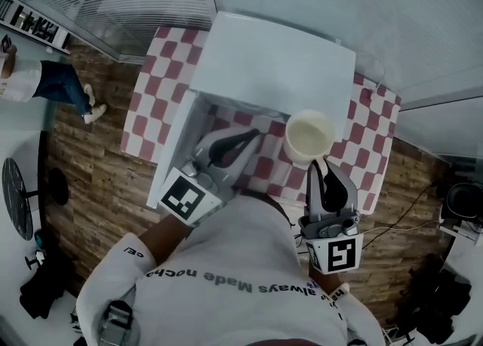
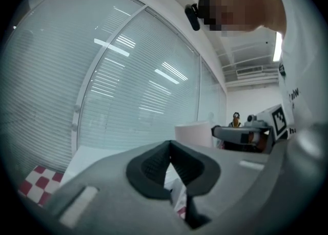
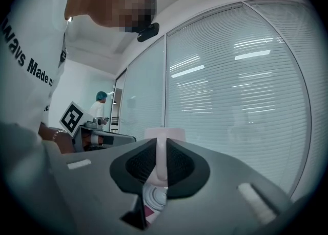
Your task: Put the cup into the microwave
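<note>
**Cup held at the microwave's front right corner**

A table [image 1: 147, 110] in a red-and-white checked cloth stands on a wooden floor [image 1: 98, 178], against glass walls with blinds. A white microwave [image 1: 272, 57] takes up the rear middle of the tabletop. Its door [image 1: 175, 144] is swung open toward the table's left edge, which leaves a strip of bare cloth along the front edge.

The left gripper [image 1: 255, 134] reaches over that front strip, beside the open door and pointing toward the microwave's front. In the left gripper view its jaws [image 2: 170, 147] are clenched tip to tip with nothing between them.

The right gripper [image 1: 321, 163] comes in over the front edge of the tabletop, nearer the right side. In the right gripper view [image 3: 161, 144] its dark pads are clamped on the cup's white handle [image 3: 161, 159], which runs upright between them.

The cup [image 1: 309, 134] is cream-coloured, with its open mouth up and level. It sits at the tip of the right gripper, just in front of the microwave's front right corner and outside it. Its rim shows beyond the pads in the right gripper view [image 3: 165, 134], and the left gripper view has it off to the right [image 2: 193, 134]. Whether its base touches the cloth cannot be told.
</note>
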`<state>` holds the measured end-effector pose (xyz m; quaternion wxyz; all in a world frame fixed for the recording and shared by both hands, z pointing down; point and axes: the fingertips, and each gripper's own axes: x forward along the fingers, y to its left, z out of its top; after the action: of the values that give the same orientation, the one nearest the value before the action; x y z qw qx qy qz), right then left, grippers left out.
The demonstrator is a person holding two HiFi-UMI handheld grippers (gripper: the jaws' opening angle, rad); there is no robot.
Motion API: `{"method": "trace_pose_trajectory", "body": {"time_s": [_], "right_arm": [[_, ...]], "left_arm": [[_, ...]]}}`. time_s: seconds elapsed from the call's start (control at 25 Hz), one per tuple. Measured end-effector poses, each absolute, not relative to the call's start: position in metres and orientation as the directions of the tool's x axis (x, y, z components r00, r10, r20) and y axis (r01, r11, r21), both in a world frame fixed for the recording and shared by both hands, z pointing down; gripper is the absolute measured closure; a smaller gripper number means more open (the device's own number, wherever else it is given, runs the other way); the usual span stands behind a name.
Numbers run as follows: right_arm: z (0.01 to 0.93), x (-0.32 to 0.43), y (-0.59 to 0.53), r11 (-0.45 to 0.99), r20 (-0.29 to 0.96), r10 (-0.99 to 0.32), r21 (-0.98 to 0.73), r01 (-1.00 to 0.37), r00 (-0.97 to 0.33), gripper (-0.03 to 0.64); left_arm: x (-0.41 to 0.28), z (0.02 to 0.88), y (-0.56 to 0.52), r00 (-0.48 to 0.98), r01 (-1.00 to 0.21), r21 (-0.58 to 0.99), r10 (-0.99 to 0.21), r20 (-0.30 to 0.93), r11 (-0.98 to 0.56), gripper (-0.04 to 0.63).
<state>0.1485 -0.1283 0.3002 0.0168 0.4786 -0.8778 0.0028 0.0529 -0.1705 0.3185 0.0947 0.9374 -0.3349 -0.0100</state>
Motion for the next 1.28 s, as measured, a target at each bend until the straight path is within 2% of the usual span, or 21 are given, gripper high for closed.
{"method": "trace_pose_trajectory", "body": {"time_s": [0.44, 1.28], "right_arm": [[0.354, 0.13, -0.123, 0.583, 0.056, -0.809, -0.047, -0.811, -0.585, 0.58], [0.488, 0.108, -0.141, 0.557, 0.127, -0.819, -0.061, -0.828, -0.56, 0.58]], "left_arm": [[0.043, 0.376, -0.17, 0.766, -0.64, 0.191, -0.635, 0.096, -0.744, 0.591], [0.03, 0.507, -0.179, 0.738, -0.674, 0.177, -0.647, 0.191, -0.717, 0.591]]}}
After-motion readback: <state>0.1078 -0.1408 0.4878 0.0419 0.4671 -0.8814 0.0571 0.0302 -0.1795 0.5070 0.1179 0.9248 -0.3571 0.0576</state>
